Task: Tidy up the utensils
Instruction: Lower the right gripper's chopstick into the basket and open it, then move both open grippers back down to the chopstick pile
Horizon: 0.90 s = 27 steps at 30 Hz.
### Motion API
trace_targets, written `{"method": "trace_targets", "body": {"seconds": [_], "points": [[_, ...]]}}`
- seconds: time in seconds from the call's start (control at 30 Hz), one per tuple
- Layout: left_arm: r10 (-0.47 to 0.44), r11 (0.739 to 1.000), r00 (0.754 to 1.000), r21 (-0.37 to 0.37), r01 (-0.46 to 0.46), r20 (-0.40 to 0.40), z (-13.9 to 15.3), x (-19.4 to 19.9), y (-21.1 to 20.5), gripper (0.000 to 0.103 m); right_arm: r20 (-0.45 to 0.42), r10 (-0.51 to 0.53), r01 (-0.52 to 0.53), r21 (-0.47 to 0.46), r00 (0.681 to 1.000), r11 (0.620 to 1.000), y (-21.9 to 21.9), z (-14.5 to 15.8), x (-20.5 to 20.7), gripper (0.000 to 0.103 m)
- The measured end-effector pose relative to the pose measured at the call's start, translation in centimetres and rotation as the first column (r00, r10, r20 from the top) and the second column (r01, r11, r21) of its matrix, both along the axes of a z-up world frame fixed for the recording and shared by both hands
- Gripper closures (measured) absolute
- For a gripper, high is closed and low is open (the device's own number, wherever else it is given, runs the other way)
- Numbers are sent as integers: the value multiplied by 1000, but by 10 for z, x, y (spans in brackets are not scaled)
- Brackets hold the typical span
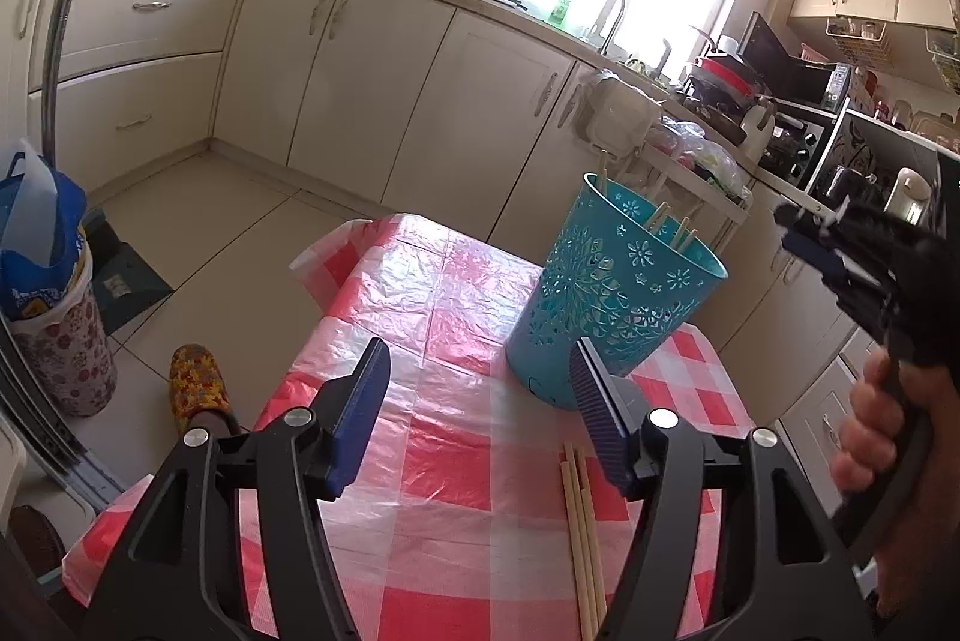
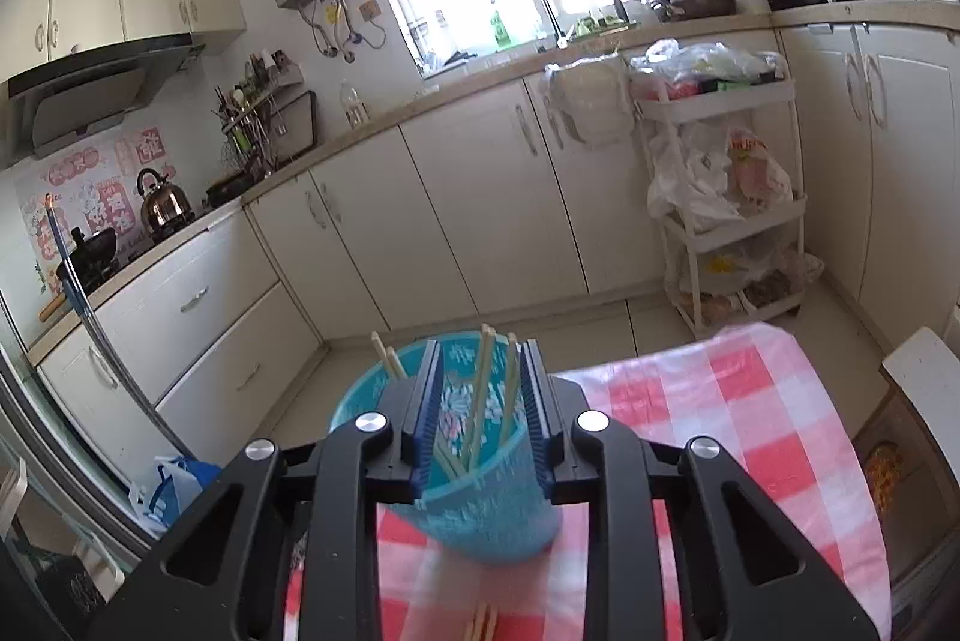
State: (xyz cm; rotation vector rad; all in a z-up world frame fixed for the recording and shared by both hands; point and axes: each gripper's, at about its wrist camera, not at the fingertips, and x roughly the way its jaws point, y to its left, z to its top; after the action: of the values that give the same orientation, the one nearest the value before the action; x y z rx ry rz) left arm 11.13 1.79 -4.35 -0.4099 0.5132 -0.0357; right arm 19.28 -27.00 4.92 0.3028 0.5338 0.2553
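Note:
A teal perforated holder [image 1: 606, 308] stands on the red-and-white checked table [image 1: 456, 317] with several wooden chopsticks [image 1: 666, 224] inside. More loose chopsticks [image 1: 582, 533] lie on the cloth near my left gripper [image 1: 480, 401], which is open and empty just in front of the holder. My right gripper [image 2: 480, 401] hovers above the holder [image 2: 480, 509], open with nothing between its pads; chopsticks [image 2: 486, 395] stand in the holder below the gap. The right gripper also shows in the left wrist view [image 1: 822, 245], held by a hand [image 1: 876, 431]. Chopstick ends [image 2: 485, 623] lie on the table below.
Cream kitchen cabinets [image 1: 360, 59] run along the back. A white rolling cart [image 2: 732, 197] with bags stands right of the table. A floral bin with a blue bag [image 1: 48, 293] and a slipper [image 1: 195, 389] sit on the floor at left.

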Motion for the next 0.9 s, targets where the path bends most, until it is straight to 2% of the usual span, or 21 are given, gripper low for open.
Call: {"method": "trace_targets", "body": {"seconds": [0.17,0.27,0.33,0.47,0.6,0.67,0.77,0.9], "points": [[-1,1000,1000,10,1,-30,3,-14,0,42,-181,47,-55,-39,982,998,5,-62,-44,76],[-3,1000,999,19,4,-50,4,-24,2,41,-293,93,-111,-46,951,993,19,-99,-57,81],[-5,1000,998,28,6,-56,5,-31,2,40,-336,120,-150,-65,934,987,31,-113,-59,82],[-11,999,998,41,14,-69,4,-41,4,38,-368,136,-189,-111,920,976,54,-130,-53,83],[-13,999,995,42,17,-94,-1,-44,6,37,-404,109,-195,-178,908,965,68,-143,-41,83],[-17,999,994,42,22,-105,-4,-44,5,37,-396,102,-200,-215,913,956,71,-148,-43,83],[-33,998,992,49,39,-118,-8,-42,2,37,-399,111,-229,-262,910,937,67,-148,-45,90],[-92,992,981,74,106,-173,-17,-29,-18,37,-417,124,-249,-261,900,933,54,-148,-47,96]]}}
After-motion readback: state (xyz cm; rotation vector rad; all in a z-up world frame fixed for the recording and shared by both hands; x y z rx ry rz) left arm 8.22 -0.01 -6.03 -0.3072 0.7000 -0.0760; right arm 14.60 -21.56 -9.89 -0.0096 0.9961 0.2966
